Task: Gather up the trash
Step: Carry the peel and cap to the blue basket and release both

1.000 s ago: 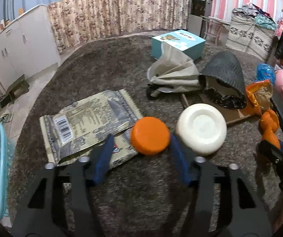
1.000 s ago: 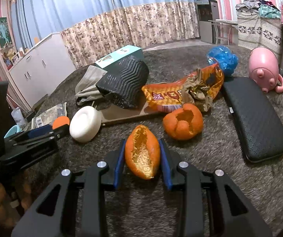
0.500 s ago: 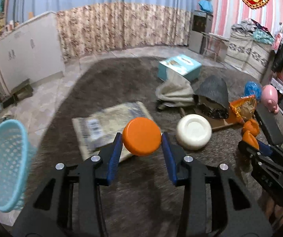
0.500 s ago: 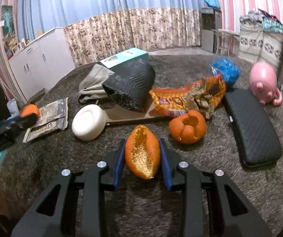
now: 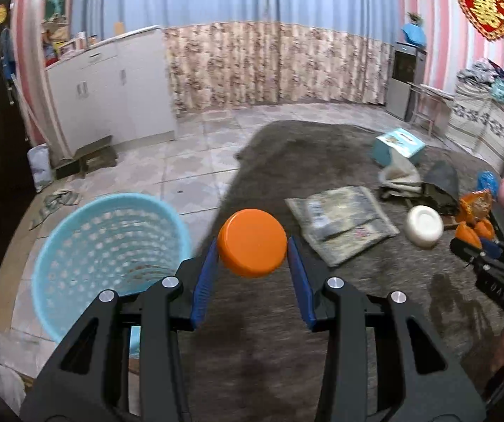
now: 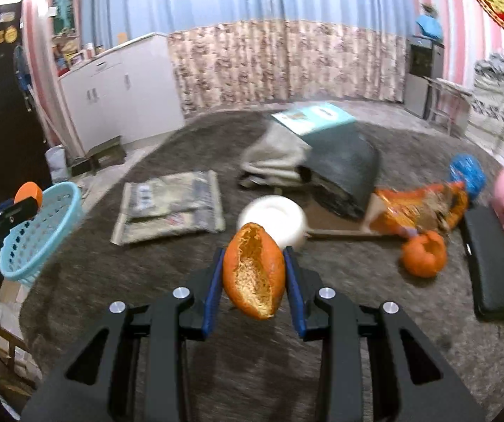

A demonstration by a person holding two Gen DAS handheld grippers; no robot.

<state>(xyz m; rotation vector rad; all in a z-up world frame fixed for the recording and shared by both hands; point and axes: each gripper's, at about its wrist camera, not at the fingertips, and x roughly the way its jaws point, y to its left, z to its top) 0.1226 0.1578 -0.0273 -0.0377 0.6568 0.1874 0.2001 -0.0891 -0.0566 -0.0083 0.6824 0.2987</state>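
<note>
Carrying trash toward the blue basket (image 5: 111,246), we hold an orange lid (image 5: 251,242) clamped flat between the blue pads of the left gripper (image 5: 252,263), the basket's open mouth lying just left of and below it on the tiled floor. Right of the basket and farther from it, our right gripper (image 6: 254,274) pinches an orange peel (image 6: 253,270), long axis upright; the left hand is the nearer, so its lid should drop first.
</note>
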